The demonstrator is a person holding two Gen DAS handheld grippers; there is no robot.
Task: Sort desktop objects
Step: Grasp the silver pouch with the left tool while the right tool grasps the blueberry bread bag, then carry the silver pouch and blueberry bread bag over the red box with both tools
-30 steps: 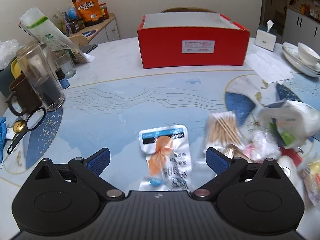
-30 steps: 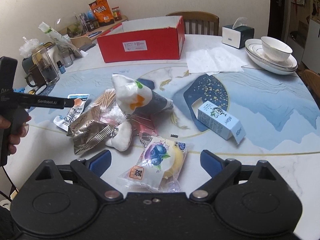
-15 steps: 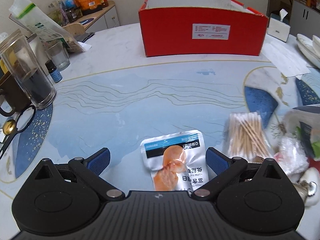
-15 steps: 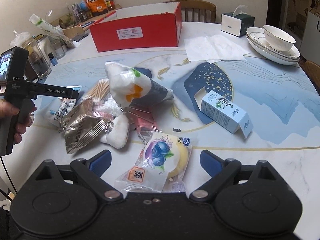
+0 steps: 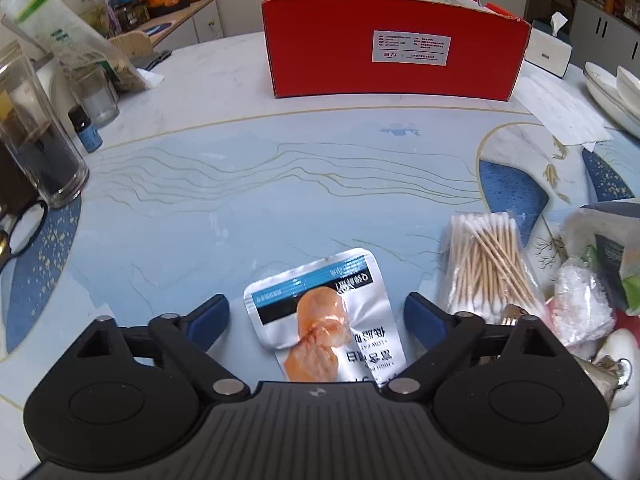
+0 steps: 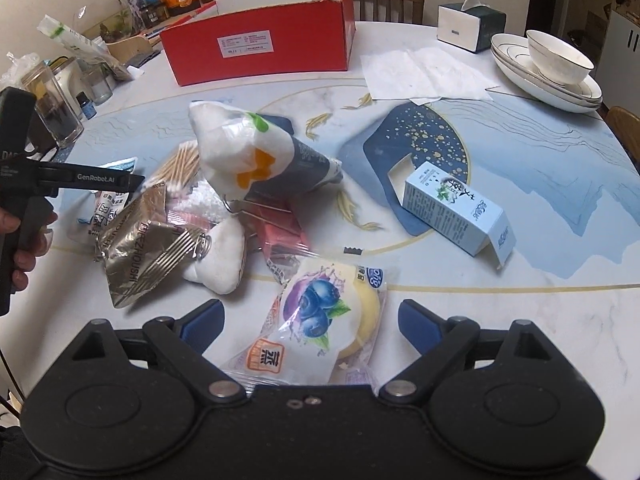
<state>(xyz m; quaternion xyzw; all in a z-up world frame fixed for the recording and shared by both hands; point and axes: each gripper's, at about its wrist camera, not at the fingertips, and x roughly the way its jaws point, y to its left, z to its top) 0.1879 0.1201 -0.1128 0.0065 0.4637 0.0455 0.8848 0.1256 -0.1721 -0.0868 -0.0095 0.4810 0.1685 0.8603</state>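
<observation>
A silver snack pouch (image 5: pixel 326 316) with an orange food picture lies flat on the table between the blue pads of my left gripper (image 5: pixel 316 318); its jaws are closing, and gaps still show on both sides of the pouch. My right gripper (image 6: pixel 310 320) stands open over a blueberry bun packet (image 6: pixel 320 312), its pads clear of the wrapper. The red cardboard box (image 5: pixel 394 46) stands open-topped at the far side. In the right wrist view, the left gripper (image 6: pixel 132 180) is at the left edge, in a person's hand (image 6: pixel 24 240).
A pile sits mid-table: cotton swabs (image 5: pixel 488 264), a foil packet (image 6: pixel 140 248), a white plastic bag (image 6: pixel 256 160), a white pouch (image 6: pixel 220 260). A pale blue carton (image 6: pixel 452 208) lies right. Glass jars (image 5: pixel 36 136) and scissors (image 5: pixel 20 232) stand left; stacked bowls (image 6: pixel 556 68) and a tissue box (image 6: pixel 470 26) far right.
Both grippers have sunk closer to the table. The silver pouch now lies squarely between the left pads, which have drawn inward a little. The right gripper stays open over the bun packet.
</observation>
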